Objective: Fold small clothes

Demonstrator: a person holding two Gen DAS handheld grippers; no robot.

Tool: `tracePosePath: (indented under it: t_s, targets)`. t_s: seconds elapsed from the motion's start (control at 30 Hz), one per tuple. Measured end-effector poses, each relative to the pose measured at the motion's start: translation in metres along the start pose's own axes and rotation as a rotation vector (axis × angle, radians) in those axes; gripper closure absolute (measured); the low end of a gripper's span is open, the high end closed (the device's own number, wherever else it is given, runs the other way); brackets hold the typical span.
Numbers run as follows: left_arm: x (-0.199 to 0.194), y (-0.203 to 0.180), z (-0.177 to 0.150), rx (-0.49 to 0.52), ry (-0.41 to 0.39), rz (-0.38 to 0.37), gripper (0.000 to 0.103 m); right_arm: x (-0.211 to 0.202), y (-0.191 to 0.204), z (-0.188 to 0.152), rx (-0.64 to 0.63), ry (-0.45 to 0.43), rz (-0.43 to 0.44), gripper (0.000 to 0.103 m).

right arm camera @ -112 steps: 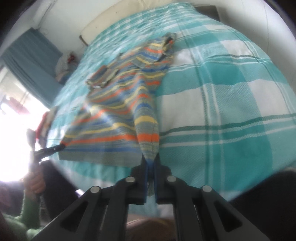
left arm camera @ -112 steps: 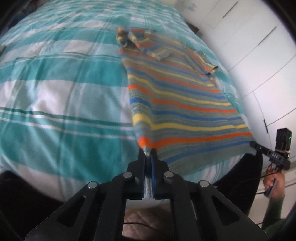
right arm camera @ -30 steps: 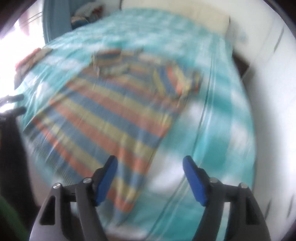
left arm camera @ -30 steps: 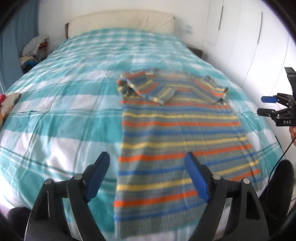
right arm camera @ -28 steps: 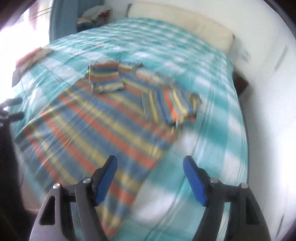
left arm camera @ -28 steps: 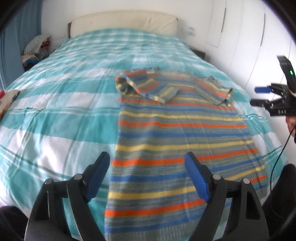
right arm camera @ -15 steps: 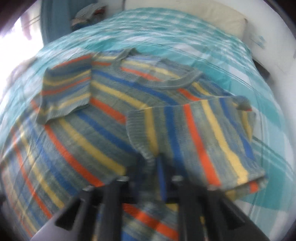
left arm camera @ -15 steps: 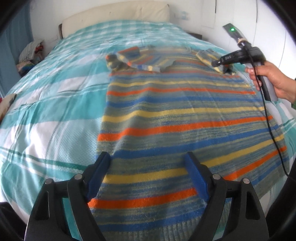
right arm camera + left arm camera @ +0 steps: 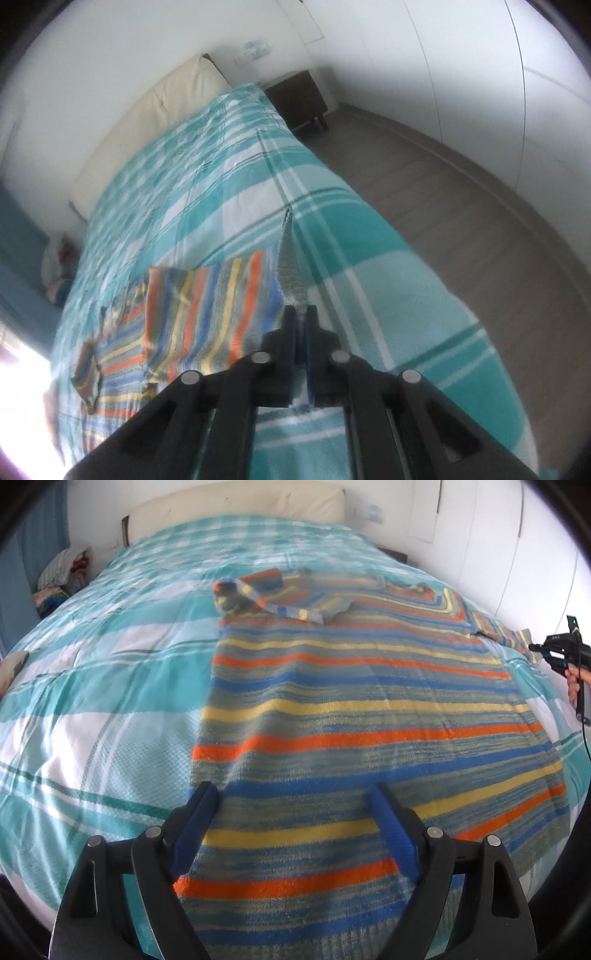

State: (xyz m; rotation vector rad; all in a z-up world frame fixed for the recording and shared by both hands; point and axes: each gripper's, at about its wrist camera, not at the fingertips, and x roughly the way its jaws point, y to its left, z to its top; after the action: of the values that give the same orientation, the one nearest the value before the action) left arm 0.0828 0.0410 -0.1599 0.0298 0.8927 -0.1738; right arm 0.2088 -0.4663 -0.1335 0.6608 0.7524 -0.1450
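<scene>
On the teal checked bedspread (image 9: 110,672) the striped knit sweater (image 9: 351,716) lies flat, hem near, neck far. It looks soft, light and limp, so it will sag wherever unsupported; cuffs and hem corners seem the best holds. The right gripper (image 9: 301,314) is clamped on the right sleeve's cuff (image 9: 291,273). The left gripper (image 9: 295,834) hovers above the hem, jaws wide apart.
</scene>
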Motion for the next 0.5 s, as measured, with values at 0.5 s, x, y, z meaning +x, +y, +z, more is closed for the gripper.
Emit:
tracePosePath:
  t_s: [0.5]
  targets:
    - [0.002,-0.003,-0.005,0.003,-0.012,0.012,0.013,-0.012,-0.044,-0.029,0.208,-0.065,-0.084,0.102]
